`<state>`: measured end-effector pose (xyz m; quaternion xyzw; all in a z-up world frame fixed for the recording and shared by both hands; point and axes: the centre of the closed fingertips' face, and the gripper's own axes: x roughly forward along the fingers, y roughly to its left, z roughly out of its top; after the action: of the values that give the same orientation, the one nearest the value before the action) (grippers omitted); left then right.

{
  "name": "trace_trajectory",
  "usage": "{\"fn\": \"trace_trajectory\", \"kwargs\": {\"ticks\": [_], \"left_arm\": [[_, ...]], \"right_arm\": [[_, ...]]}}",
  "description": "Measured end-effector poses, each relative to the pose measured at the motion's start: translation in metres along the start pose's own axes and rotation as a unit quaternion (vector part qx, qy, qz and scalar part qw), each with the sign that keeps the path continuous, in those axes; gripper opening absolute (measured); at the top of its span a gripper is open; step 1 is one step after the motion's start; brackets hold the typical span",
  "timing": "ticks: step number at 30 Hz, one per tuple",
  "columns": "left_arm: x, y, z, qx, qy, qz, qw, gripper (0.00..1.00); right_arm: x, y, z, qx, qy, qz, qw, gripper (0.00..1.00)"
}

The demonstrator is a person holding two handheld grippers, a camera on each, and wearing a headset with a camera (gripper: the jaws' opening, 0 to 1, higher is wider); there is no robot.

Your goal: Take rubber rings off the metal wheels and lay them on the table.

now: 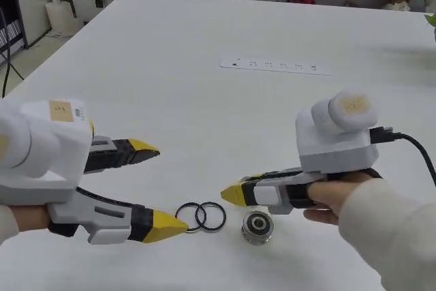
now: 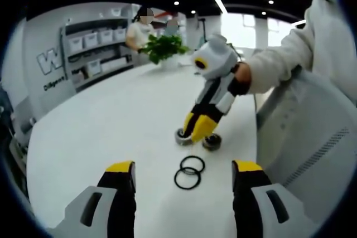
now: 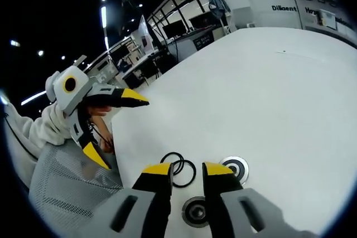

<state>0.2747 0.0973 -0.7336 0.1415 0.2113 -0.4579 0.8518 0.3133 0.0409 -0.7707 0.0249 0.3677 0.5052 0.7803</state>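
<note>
Head view: two rubber rings [image 1: 201, 216] lay flat and overlapping on the table [image 1: 225, 114], close to its near edge and clear of any wheel. One metal wheel [image 1: 257, 227] stood just beside them, toward the right edge. My left gripper [image 1: 154, 185] hung over the near-left part of the table, jaws spread wide and grasping nothing. My right gripper [image 1: 235, 195] hovered just above the wheel, tips close together.

Left gripper view: my jaws were released and empty. The rubber rings [image 2: 189, 171] lay just beyond the tips. Two metal wheels [image 2: 183, 136] stood side by side past them, under the right gripper [image 2: 199, 128].

Right gripper view: my jaws were narrowly parted, holding nothing. The rubber rings [image 3: 178, 166] lay just ahead of one tip. The metal wheels [image 3: 234, 166] sat one beside the other tip and one beneath the jaws. The left gripper [image 3: 116, 129] stood agape across the rings.

Finding: two rings were off and laid down. I could not tell whether either wheel carried another; if not, the task was essentially complete.
</note>
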Motion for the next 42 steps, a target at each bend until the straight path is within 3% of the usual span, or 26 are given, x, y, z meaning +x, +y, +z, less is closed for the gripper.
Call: {"fn": "trace_trajectory", "kwargs": {"ticks": [7, 14, 23, 28, 34, 42], "left_arm": [[-0.001, 0.000, 0.002, 0.001, -0.004, 0.001, 1.0000, 0.74], [-0.002, -0.002, 0.006, 0.003, -0.009, 0.001, 1.0000, 0.76], [-0.004, -0.001, 0.008, 0.002, -0.012, 0.006, 0.9999, 0.79], [-0.006, 0.001, 0.008, -0.002, -0.014, 0.008, 0.9999, 0.82], [-0.008, 0.003, 0.008, -0.009, -0.019, 0.013, 0.9997, 0.84], [-0.015, 0.009, 0.011, -0.023, -0.037, 0.024, 0.9988, 0.89]], "right_arm": [[-0.017, -0.004, 0.022, -0.006, -0.038, -0.003, 0.9993, 0.25], [-0.032, -0.006, 0.033, -0.019, -0.059, -0.013, 0.9980, 0.29], [-0.048, -0.005, 0.040, -0.083, -0.069, -0.016, 0.9941, 0.40], [-0.059, -0.007, 0.045, -0.078, -0.081, -0.016, 0.9935, 0.43], [-0.074, -0.010, 0.050, -0.087, -0.098, -0.026, 0.9910, 0.53], [-0.091, -0.009, 0.050, -0.086, -0.112, -0.030, 0.9895, 0.62]]}}
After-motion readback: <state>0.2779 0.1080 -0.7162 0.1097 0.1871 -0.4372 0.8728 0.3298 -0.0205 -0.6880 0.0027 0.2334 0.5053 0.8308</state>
